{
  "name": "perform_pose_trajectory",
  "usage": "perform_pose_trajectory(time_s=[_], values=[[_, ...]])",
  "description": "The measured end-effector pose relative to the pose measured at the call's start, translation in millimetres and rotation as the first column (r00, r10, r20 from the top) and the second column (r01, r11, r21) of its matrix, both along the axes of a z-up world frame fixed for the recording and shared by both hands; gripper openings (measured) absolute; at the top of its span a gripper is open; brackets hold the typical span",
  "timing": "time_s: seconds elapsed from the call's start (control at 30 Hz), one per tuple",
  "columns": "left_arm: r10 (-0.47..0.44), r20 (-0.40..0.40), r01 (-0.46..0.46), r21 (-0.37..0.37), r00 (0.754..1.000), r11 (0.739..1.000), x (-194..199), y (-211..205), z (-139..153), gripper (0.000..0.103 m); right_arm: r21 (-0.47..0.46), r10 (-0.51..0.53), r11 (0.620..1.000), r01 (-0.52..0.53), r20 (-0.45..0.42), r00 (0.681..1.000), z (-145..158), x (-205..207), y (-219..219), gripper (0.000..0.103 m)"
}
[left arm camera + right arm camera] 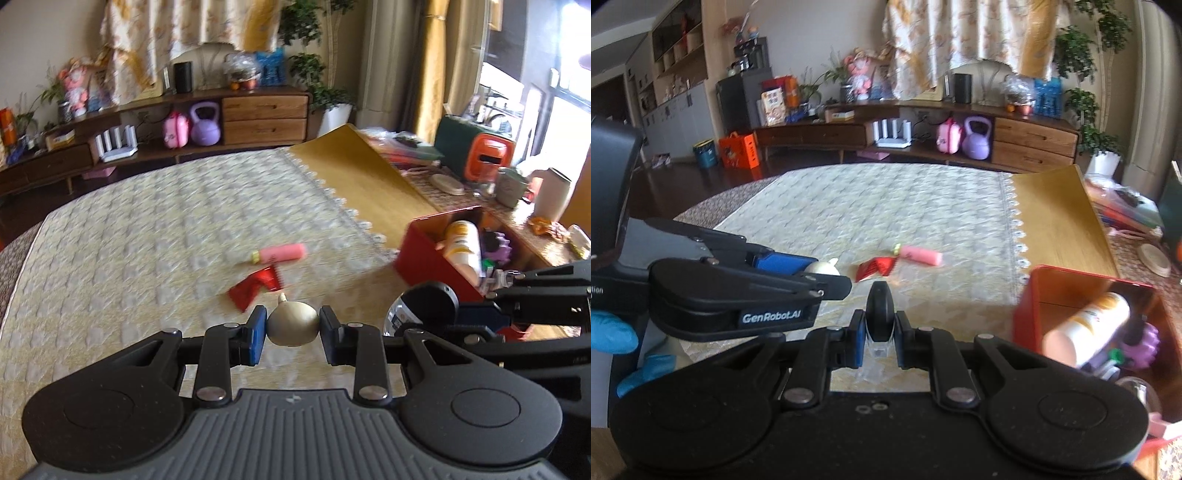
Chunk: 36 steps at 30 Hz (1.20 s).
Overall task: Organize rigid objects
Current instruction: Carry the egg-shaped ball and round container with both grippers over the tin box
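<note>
The left gripper [293,329] had its jaws clamped on a small cream gourd [293,325], held up off the bench [147,236]. The right gripper [880,332] had its jaws squeezed on a black-capped clear bottle [880,314]. Both looked ready to go into the red box [1030,310] to the right, which already held a white bottle [1089,328]. A pink tube [282,253] and a red wrapper [255,286] lay ahead, apart from the box, with plenty of open cloth around them.
</note>
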<state>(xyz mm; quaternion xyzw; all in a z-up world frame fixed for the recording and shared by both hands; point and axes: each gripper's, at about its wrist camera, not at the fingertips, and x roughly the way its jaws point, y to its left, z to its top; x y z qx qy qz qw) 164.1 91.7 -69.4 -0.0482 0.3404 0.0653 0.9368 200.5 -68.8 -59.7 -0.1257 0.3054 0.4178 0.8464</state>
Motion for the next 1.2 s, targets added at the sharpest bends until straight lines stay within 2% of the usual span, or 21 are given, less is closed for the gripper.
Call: perform_pose_trajectory(time_s=[0.2,0.47,0.83,1.2], values=[[-0.045,0.032,0.045,0.017,0.998,0.999,-0.5,-29.5,16.0,0.030,0.032,-0.051,0.998,0.051,0.008,0.999,12.5,-2.1,-33.0,0.015],[-0.093,0.021,0.093,-0.001,0.995,0.996,11.9,-65.4,25.0,0.030,0.048,-0.144,0.988,0.143,0.018,0.989,18.9,7.4,-80.8,0.015],[-0.211,-0.021,0.212,0.055,0.977,0.976,37.8,-131.0,20.1,0.030,0.084,-0.299,0.952,0.296,0.027,0.954,20.4,37.5,-150.8,0.015],[-0.295,-0.087,0.301,0.070,0.952,0.951,71.6,-174.9,3.6,0.030,0.083,-0.365,0.928,0.364,-0.008,0.931,9.0,70.3,-184.5,0.015]])
